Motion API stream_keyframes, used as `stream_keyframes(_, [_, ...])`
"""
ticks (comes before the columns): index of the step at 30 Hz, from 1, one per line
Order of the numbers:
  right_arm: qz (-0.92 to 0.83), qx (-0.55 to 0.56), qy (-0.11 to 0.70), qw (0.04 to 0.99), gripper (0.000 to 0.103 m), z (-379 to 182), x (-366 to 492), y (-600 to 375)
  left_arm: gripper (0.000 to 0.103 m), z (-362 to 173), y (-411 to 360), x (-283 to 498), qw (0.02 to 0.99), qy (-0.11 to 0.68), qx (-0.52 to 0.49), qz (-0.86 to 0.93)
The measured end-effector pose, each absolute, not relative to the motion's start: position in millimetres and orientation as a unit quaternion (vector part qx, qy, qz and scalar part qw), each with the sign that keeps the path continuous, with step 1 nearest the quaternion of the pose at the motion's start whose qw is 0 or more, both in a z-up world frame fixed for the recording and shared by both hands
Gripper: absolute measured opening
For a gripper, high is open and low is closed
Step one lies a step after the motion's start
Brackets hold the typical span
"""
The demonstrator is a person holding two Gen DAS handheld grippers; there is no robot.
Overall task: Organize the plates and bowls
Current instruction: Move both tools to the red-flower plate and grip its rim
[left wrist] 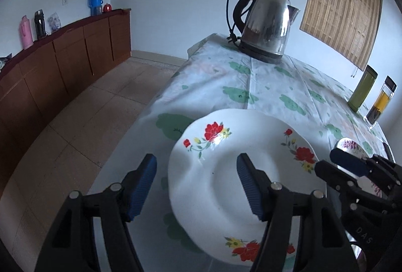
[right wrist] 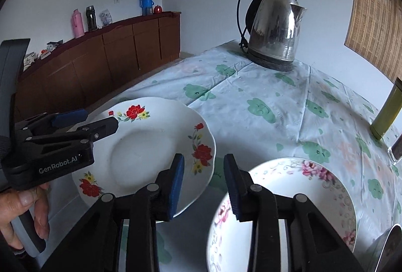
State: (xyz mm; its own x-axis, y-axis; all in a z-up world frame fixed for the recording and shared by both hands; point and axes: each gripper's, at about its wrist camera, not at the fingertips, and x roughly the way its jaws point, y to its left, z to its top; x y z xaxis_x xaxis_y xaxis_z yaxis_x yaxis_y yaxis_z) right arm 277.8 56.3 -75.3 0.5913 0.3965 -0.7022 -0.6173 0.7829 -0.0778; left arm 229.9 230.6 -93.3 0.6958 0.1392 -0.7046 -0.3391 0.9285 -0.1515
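Observation:
A white plate with red flowers [left wrist: 226, 186] lies near the table's left edge; it also shows in the right wrist view [right wrist: 148, 153]. My left gripper [left wrist: 197, 186] is open, its jaws straddling the plate's left rim; it appears at the left in the right wrist view [right wrist: 100, 121]. A second dish with pink flowers [right wrist: 301, 196] lies to the right; only a bit of it shows in the left wrist view [left wrist: 351, 146]. My right gripper [right wrist: 203, 184] is open, over the gap between the two dishes, its right finger above the pink dish's rim. It also shows at the right in the left wrist view [left wrist: 331, 161].
A steel electric kettle [left wrist: 266, 25] stands at the far end of the table on the floral tablecloth [left wrist: 276, 86]. A green canister [left wrist: 361, 88] and a glass tea bottle [left wrist: 380, 102] stand at the right. A wooden sideboard [left wrist: 62, 55] runs along the left wall beyond tiled floor.

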Motion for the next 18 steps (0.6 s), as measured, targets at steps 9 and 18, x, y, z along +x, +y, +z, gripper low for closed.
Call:
stream_keyframes(9, [0.258, -0.214, 0.368, 0.867, 0.027, -94.5, 289.2, 78.5, 0.043, -99.1, 231.9, 230.1, 0.906, 0.378, -0.143, 0.128])
stream_keyframes(18, [0.251, -0.253, 0.369, 0.858, 0.030, -96.0, 292.0, 91.5, 0.043, -107.4, 240.3, 231.7, 0.894, 0.397, -0.151, 0.146])
